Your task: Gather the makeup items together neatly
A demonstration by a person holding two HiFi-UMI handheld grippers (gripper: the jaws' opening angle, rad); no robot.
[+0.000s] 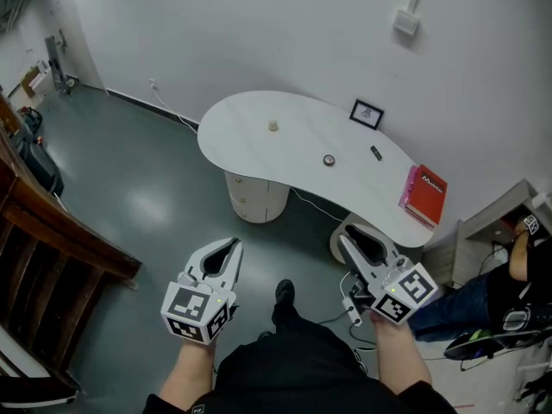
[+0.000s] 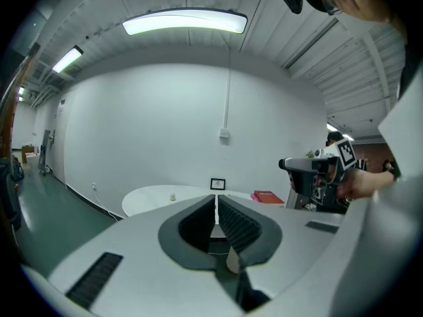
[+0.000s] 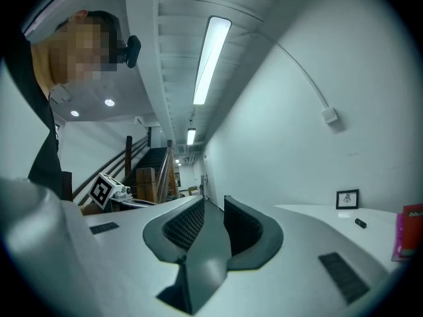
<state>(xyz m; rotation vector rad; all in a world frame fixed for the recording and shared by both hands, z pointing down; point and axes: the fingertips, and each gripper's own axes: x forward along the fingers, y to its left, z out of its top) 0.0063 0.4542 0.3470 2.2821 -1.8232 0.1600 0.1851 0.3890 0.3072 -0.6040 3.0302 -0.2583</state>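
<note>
A person stands on a grey floor (image 1: 147, 197), well back from a white curved desk (image 1: 259, 149), holding tongs in each hand. The left tongs (image 1: 231, 243) point toward the desk's left end. Their jaws are pressed together with only a hairline slit between them, and they hold nothing. The right tongs (image 1: 344, 241) point toward the desk's near edge. Their jaws are slightly spread, also with nothing between them.

All the makeup items lie apart on the desk, too small to identify for certain. A small round item (image 1: 329, 159) sits near the middle. A short dark stick (image 1: 376, 153) lies just to its right, closer to the back edge. A small cream-coloured item (image 1: 273, 125) stands well apart from both, toward the left end. A red book (image 1: 423, 195) rests at the right end. A small framed picture (image 1: 366, 114) stands at the back edge against the white wall (image 1: 259, 33).
</note>
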